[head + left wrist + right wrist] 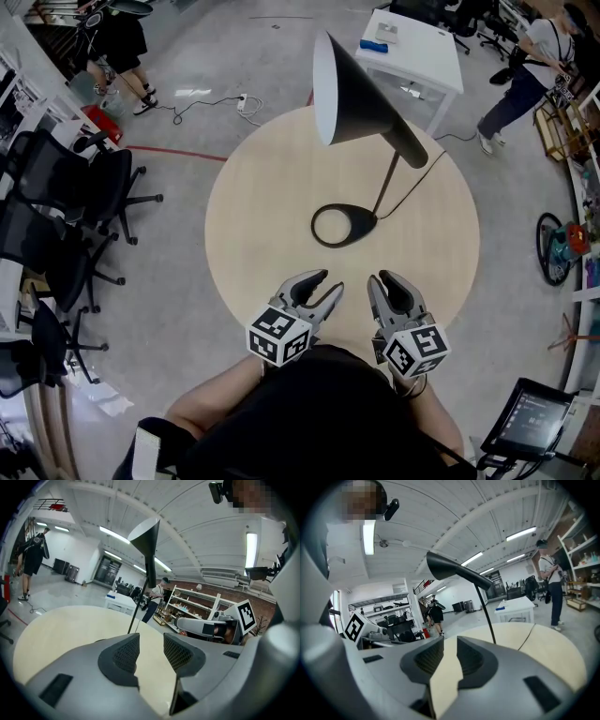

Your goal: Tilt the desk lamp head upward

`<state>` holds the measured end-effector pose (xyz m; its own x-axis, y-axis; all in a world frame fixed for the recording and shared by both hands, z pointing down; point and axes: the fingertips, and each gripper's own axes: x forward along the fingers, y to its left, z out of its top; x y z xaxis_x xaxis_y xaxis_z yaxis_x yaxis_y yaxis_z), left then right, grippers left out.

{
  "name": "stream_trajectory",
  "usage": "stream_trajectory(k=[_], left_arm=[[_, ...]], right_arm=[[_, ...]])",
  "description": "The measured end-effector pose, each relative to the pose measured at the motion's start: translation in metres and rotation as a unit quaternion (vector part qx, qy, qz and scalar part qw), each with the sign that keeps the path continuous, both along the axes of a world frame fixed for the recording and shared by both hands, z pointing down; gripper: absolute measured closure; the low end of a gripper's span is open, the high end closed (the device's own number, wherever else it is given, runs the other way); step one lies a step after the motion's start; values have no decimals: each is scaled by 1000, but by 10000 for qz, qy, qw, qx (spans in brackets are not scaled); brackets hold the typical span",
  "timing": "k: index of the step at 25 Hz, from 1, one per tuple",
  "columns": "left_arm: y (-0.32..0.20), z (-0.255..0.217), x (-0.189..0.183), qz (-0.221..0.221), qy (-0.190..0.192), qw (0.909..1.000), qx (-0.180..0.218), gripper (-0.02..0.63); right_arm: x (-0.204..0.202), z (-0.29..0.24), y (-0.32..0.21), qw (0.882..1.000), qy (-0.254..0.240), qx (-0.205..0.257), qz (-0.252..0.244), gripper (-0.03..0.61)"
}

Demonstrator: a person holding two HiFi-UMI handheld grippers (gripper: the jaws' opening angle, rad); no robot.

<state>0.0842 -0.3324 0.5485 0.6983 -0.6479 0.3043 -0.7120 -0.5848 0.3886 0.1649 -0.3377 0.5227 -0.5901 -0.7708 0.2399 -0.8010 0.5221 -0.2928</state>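
Desk lamp (356, 94) stands well beyond left gripper (332, 281) and right gripper (380, 277), both seemingly closed, empty.

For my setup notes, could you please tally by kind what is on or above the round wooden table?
Desk lamp: 1
Grippers: 2, the left gripper and the right gripper
Total: 3
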Motion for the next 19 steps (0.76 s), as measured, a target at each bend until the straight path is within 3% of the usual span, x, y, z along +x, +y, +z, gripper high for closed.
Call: stream_trajectory(k=[5, 10, 19], left_arm=[[0, 4, -11, 25, 18, 10000, 7, 446], [-7, 7, -49, -175, 41, 9998, 18, 446], [-6, 7, -27, -185, -34, 9997, -126, 446]], right_arm=[[-13, 6, 1, 10000, 22, -12, -11, 489], [-46, 14, -6, 9998, 105, -13, -152, 489], [-28, 11, -1, 9996, 69, -154, -204, 489]])
